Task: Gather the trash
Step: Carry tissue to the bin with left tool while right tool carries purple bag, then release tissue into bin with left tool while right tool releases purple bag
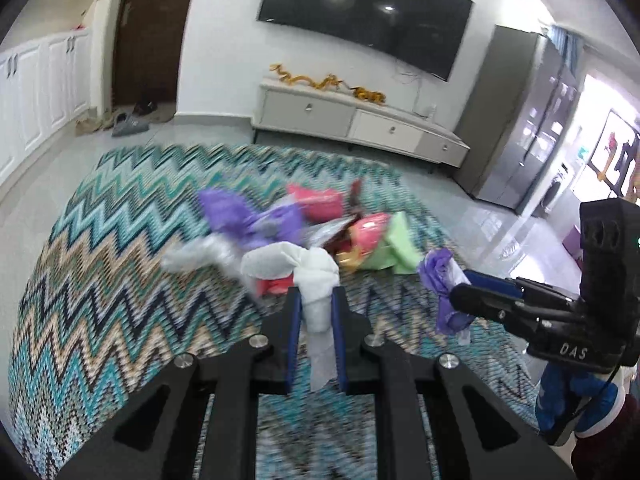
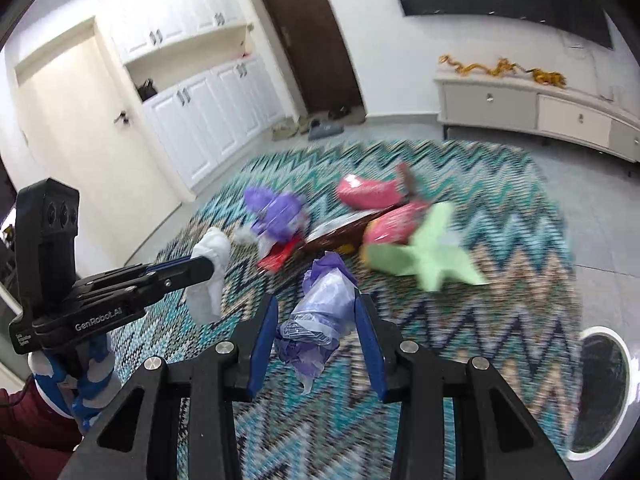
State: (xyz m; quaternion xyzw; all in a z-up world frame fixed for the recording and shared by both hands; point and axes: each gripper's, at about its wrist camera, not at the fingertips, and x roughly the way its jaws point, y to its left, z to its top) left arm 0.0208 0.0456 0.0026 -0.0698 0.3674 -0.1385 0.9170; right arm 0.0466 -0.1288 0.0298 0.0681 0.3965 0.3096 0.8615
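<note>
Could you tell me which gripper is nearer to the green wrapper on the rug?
Right. The right gripper, shut on purple plastic, sits just beside the green wrapper. The left gripper, shut on a white tissue, sits farther away, across the trash pile.

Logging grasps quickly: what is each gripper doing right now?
Left gripper: closed on a crumpled white tissue.
Right gripper: closed on a crumpled purple plastic bag.

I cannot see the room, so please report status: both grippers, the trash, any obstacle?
Left gripper shut on white tissue. Right gripper shut on purple plastic bag. More wrappers loose on rug. Bin at right, path clear.
</note>
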